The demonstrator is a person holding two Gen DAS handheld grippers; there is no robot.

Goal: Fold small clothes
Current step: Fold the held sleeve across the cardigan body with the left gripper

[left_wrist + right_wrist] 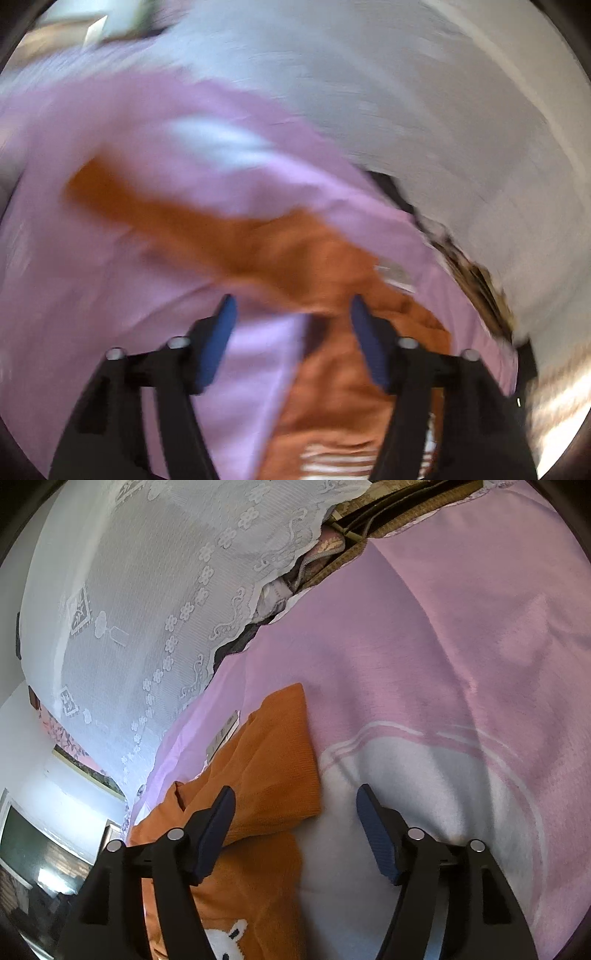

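Observation:
A small orange knitted sweater [295, 251] lies on a pink blanket [110, 277]; the left wrist view is blurred. My left gripper [292, 301] hovers over it, open, its blue pads apart with nothing pinched between them. In the right wrist view the orange sweater [273, 753] has one sleeve laid across its body, a white label [223, 734] near the collar and a white animal figure [229, 934] on the front. My right gripper [296, 790] stands open above the sleeve's cuff edge and the pink blanket [443, 646], touching neither.
A white lace cloth [147, 590] hangs along the far side of the blanket. A brown woven mat [406, 502] and bunched fabric show at the top. A dark screen [29, 849] stands at the lower left. The white patch of the blanket [406, 812] lies right of the sweater.

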